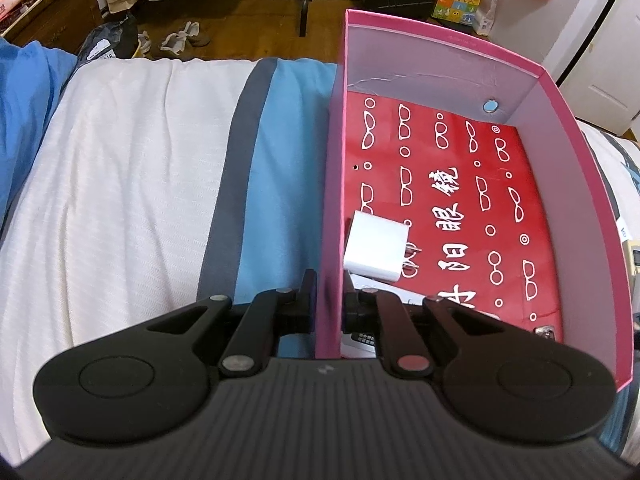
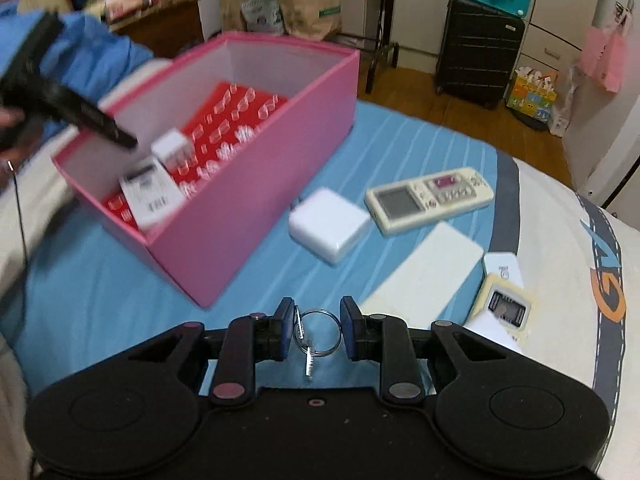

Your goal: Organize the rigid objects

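Observation:
A pink box (image 1: 576, 184) sits on the bed, lined with a red printed bag (image 1: 460, 184). Inside lie a small white charger cube (image 1: 376, 250) and a white remote (image 2: 150, 196). My left gripper (image 1: 329, 300) is shut on the box's left wall (image 1: 334, 200), one finger inside, one outside. My right gripper (image 2: 316, 328) is shut on a key ring with a key (image 2: 316, 334), held above the blue sheet, in front of the box (image 2: 248, 200). On the bed to the right lie a white power adapter (image 2: 328, 224), a cream remote (image 2: 428, 198), a white flat slab (image 2: 432, 272) and a small timer (image 2: 504, 312).
The bed has a white cover (image 1: 120, 180) and blue sheet (image 2: 100, 300). Beyond the bed are a wooden floor, a black suitcase (image 2: 478, 64), paper bags (image 2: 308, 8) and a wooden dresser (image 1: 52, 16). A blue pillow (image 1: 24, 92) lies at the left.

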The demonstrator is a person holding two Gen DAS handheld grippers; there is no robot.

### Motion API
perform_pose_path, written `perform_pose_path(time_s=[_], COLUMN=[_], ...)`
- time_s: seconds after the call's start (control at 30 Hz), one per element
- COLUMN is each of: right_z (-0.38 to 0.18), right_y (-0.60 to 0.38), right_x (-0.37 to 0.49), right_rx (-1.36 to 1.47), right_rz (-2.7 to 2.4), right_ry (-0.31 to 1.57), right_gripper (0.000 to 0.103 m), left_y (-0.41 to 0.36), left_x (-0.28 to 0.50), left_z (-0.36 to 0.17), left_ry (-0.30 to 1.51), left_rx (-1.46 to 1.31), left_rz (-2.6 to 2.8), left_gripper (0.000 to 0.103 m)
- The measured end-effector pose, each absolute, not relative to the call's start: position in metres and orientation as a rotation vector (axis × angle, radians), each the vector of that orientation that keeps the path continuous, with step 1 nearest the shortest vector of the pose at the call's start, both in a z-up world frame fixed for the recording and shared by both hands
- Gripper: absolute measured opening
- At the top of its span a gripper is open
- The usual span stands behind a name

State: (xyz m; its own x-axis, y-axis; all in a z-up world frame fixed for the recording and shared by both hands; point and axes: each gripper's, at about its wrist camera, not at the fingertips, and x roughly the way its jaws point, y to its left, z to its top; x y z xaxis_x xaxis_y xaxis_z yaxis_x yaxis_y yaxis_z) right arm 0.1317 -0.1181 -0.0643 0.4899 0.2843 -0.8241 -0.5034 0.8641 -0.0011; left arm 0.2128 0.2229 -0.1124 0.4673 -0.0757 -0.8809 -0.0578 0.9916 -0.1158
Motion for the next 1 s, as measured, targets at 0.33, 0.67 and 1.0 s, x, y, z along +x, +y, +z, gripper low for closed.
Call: perform_pose_path(time_s=[0.33,0.67,1.0], right_z=[0.007,0.052,0.002], right_y=[-0.101,-0.049,0.01], right_x=[0.132,0.144,0.195], right_rx=[-0.237,-0.293,-0.254], right_rz=[0.543,0.696,0.786], right_ry=[0.787,0.703,0.934], right_gripper=[0.028,0.029,0.029], left_y=[0.226,0.221,0.222], left_x=[0.212,0.21,0.206], left_z=[-0.113,-0.111,-0.107], left_ry=[1.083,1.072,1.059], left_rx=[-0.177,-0.127,-0.117], left_rz=[-0.011,-0.031,-0.051], left_gripper=[0.006,0.006,0.006])
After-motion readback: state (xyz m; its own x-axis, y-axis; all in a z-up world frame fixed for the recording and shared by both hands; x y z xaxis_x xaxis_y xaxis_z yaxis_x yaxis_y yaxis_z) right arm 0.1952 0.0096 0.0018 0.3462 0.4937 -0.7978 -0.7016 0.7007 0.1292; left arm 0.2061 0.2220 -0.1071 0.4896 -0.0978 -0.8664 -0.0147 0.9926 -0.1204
